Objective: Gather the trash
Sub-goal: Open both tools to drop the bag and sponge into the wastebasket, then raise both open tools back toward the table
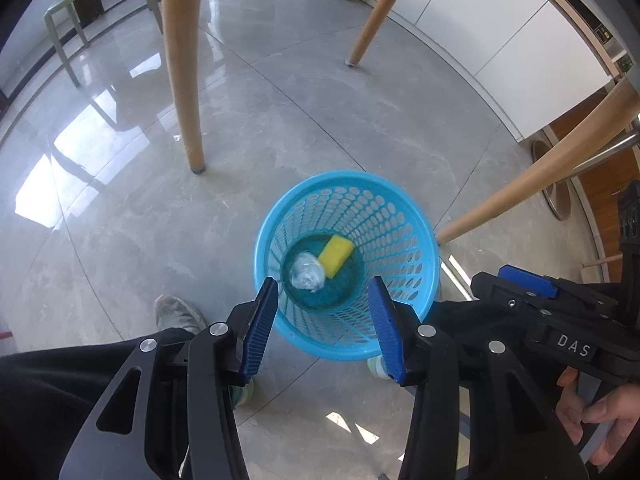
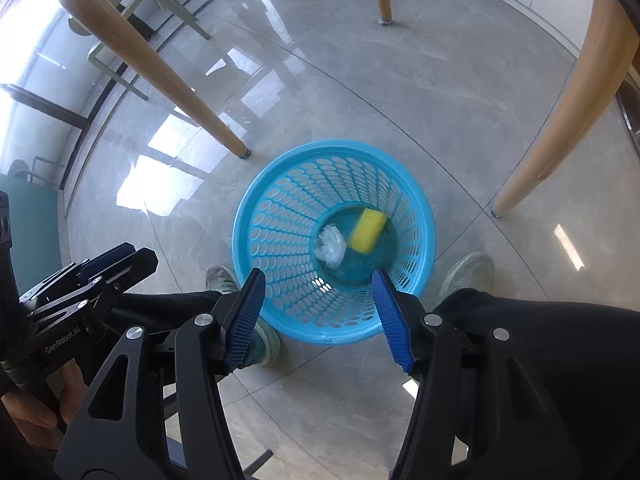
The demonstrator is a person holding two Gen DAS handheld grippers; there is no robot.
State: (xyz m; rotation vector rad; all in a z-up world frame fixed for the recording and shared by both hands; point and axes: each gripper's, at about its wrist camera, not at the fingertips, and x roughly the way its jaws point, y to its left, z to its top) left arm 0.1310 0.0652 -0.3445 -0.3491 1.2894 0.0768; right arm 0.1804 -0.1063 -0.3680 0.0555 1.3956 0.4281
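On grey floor, basket [image 1: 416, 216] holds blurred sponge [image 2: 367, 229]; both grippers' fingers [image 1: 262, 320] spread, empty.

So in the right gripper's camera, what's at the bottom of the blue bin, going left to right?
Inside the blue plastic mesh bin: crumpled white plastic wad → yellow rectangular sponge. They lie close together on the bin's floor.
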